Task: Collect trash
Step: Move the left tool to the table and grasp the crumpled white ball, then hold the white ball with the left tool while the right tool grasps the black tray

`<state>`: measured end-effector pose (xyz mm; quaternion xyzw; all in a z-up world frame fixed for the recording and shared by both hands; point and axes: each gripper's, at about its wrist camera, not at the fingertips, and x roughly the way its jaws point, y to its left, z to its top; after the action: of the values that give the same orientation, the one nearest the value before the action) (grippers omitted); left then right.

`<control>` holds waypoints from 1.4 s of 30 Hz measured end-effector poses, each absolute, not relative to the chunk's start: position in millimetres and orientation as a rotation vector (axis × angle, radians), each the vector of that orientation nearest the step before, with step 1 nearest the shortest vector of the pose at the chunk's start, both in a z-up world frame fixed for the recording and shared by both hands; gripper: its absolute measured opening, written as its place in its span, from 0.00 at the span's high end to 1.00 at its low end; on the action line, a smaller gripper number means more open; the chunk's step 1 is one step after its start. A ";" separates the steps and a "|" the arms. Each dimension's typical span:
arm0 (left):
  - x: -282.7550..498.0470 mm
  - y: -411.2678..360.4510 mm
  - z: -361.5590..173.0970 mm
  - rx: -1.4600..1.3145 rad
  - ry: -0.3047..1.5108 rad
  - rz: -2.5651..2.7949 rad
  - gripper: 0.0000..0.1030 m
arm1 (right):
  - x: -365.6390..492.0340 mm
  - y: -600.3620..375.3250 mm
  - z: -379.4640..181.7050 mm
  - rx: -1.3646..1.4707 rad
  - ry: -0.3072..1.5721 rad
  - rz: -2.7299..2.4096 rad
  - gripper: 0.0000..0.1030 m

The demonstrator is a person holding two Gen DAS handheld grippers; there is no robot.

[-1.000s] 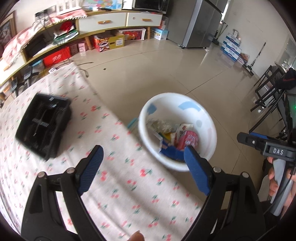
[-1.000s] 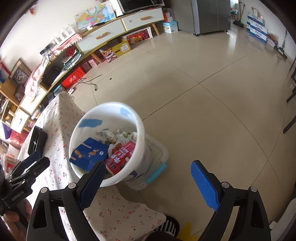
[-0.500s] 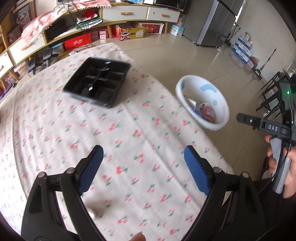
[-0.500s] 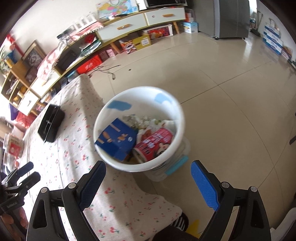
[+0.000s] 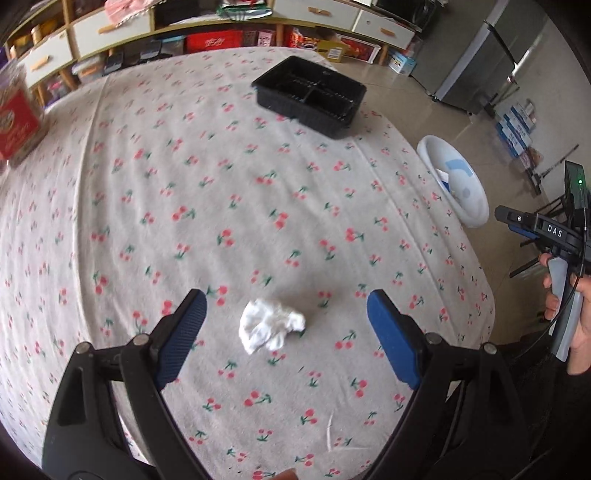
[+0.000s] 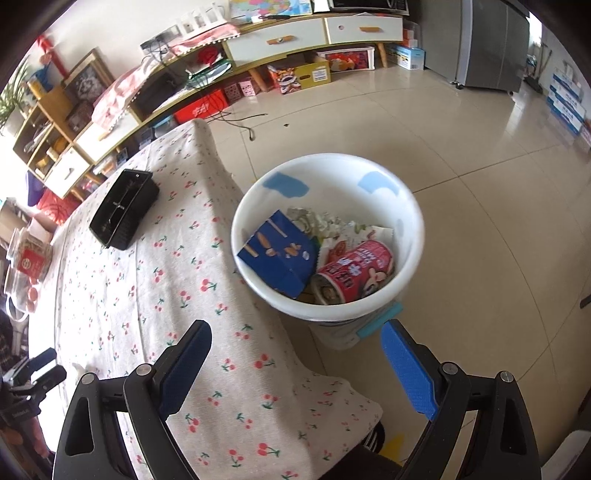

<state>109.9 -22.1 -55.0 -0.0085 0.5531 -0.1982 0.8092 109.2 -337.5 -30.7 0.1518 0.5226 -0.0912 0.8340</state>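
Home living room: TV cabinet, fridge, cherry-print tablecloth.

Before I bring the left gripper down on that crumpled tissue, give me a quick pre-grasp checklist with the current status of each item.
1. Left gripper jaws open wide and empty: ok.
2. Crumpled white tissue lies between the blue pads, slightly left of centre: ok.
3. Nothing else lies close around the tissue on the cherry-print tablecloth; the black plastic tray is at the far edge: ok.
4. Pads down at cloth level: cannot tell.
5. White plastic trash bucket beside the table, uncovered, with room above the blue snack box and red can: ok.
6. Right gripper open, empty, apart from the tissue: ok.
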 end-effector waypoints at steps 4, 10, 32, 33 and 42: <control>94.2 -9.0 -66.2 -0.052 1.137 -0.400 0.14 | 115.4 -324.3 -33.2 0.300 1.119 -0.180 0.08; 83.2 -10.1 -76.8 -0.049 1.097 -0.437 0.31 | 121.4 -304.5 -37.7 0.254 1.137 -0.156 0.08; 122.3 40.0 -52.3 -0.168 1.000 -0.257 0.72 | 190.2 -223.8 -33.6 0.094 1.144 -0.044 0.08; 123.9 43.8 -51.5 -0.176 0.998 -0.248 0.72 | 195.7 -216.9 -33.1 0.081 1.140 -0.032 0.08; 135.7 72.2 -55.5 -0.263 1.016 -0.204 0.72 | 260.9 -189.4 -30.4 0.173 1.101 -0.024 0.08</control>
<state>135.7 72.2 -55.5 -0.1253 0.4840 -0.0973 0.8605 260.9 -189.4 -30.4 0.0820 0.5225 -0.0113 0.8486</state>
